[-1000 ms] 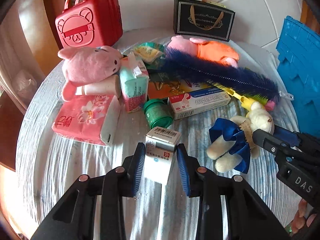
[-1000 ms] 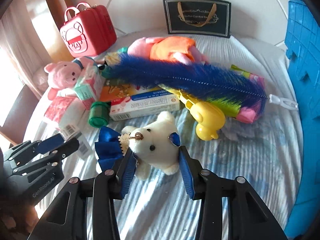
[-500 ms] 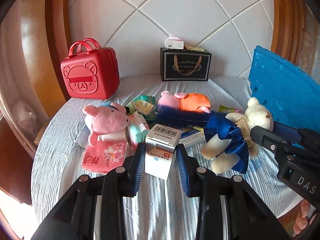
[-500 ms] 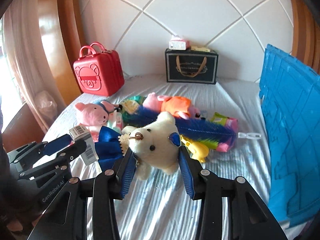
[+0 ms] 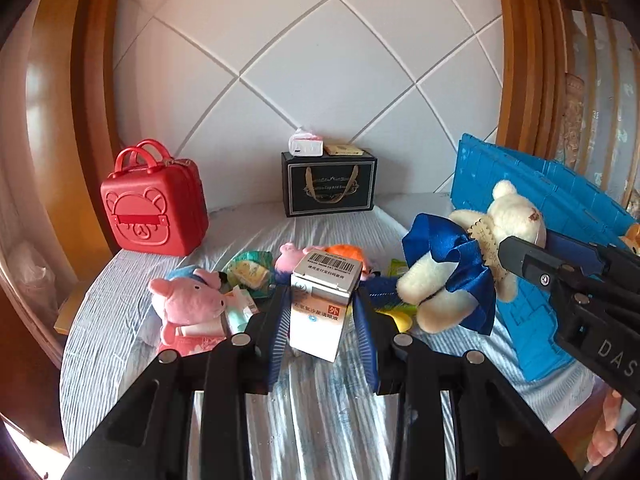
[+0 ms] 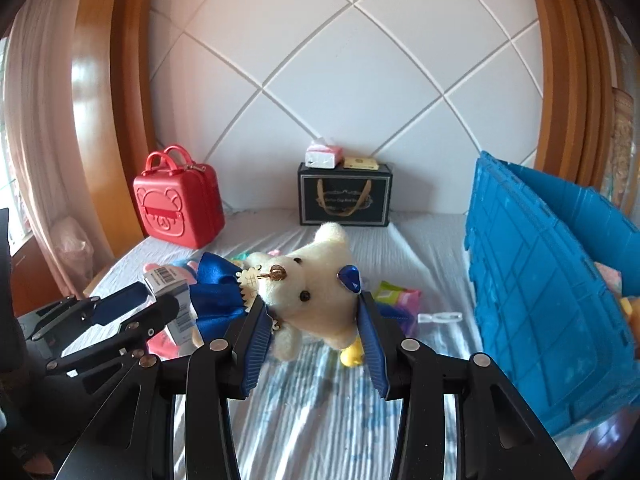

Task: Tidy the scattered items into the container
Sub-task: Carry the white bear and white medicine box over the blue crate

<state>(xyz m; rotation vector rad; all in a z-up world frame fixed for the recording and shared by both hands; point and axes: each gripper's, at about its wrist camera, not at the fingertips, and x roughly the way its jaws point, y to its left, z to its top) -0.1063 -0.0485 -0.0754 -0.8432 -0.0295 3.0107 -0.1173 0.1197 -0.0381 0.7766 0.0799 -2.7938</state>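
Note:
My left gripper (image 5: pixel 322 316) is shut on a small white medicine box (image 5: pixel 320 312) with a barcode on top, held above the bed. My right gripper (image 6: pixel 312 320) is shut on a cream teddy bear (image 6: pixel 316 292) in a blue satin dress, also lifted; the bear shows at the right of the left wrist view (image 5: pixel 460 268). The blue crate (image 6: pixel 540 280) stands at the right, its side wall facing me. A pink pig plush (image 5: pixel 188 304) and other scattered items lie on the striped sheet below.
A red bear-face case (image 5: pixel 154 208) stands back left. A black gift box (image 5: pixel 330 188) with a tissue pack on it stands against the white quilted headboard. A colourful packet (image 6: pixel 396 296) and a clear clip (image 6: pixel 440 317) lie near the crate. Wooden bed posts frame both sides.
Both grippers have risen from the bed with their loads. The view has tilted up from the pile toward the headboard, and the crate has come nearer on the right.

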